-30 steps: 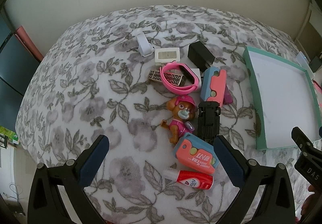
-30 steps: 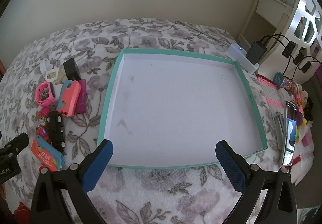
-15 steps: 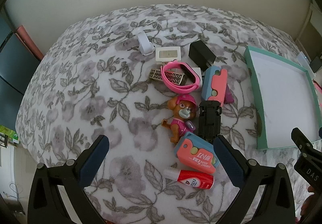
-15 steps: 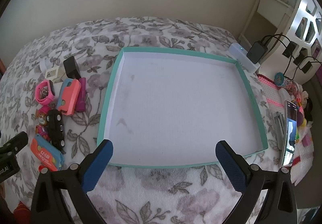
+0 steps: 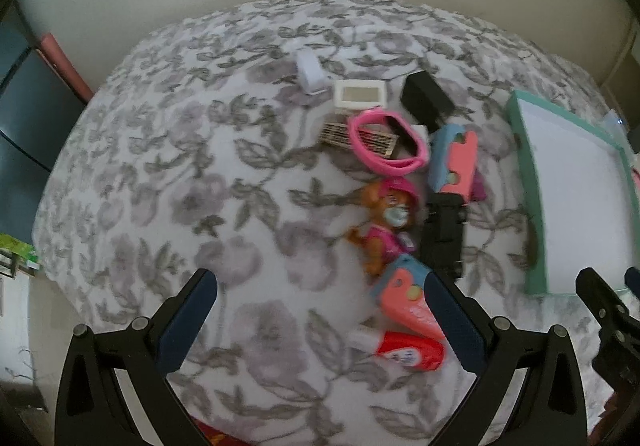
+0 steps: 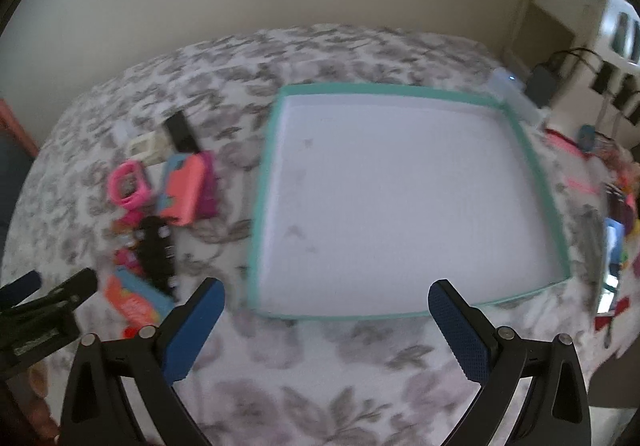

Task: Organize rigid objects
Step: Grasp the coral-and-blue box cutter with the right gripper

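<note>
Over the floral bed, both the left hand-held gripper and right hand-held gripper hover wide open and empty, toys piled left of the teal tray.

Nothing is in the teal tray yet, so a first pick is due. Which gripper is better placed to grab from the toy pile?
Left. The left gripper is open just before the red glue bottle and pink-and-blue case. The right gripper faces the white-floored teal tray.
</note>
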The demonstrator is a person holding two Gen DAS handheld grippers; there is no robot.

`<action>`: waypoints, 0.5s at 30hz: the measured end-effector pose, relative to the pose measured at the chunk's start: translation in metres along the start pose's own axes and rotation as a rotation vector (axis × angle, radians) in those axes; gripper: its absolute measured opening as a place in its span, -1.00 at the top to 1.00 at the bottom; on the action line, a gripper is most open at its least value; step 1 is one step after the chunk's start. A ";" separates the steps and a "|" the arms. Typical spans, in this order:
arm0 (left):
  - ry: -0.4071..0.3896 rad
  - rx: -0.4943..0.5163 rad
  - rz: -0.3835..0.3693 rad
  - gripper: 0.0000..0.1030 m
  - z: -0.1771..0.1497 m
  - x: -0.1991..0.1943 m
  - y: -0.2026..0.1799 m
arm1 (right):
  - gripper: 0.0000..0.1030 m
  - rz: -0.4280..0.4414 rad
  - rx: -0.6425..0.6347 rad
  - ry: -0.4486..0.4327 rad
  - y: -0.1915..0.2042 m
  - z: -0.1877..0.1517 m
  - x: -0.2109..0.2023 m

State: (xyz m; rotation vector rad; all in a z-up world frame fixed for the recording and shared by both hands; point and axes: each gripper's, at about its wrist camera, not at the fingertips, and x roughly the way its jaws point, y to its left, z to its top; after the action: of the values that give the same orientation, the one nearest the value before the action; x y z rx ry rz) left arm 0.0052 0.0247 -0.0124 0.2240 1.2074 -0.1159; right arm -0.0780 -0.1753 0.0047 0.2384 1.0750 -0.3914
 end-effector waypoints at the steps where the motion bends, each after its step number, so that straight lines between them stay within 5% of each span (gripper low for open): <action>1: 0.036 -0.004 -0.037 -1.00 -0.001 0.001 0.001 | -1.00 0.014 -0.017 0.002 0.007 0.000 0.000; 5: -0.004 -0.063 -0.132 -1.00 -0.003 0.006 0.020 | -1.00 0.068 -0.062 0.018 0.033 0.002 0.005; 15: 0.047 -0.191 -0.024 -1.00 -0.009 0.021 0.060 | -1.00 0.169 -0.167 0.140 0.083 -0.001 0.041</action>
State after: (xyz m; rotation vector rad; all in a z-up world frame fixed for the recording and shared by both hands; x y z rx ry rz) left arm 0.0169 0.0859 -0.0284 0.0448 1.2601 -0.0160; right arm -0.0271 -0.1077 -0.0323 0.2082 1.2088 -0.1333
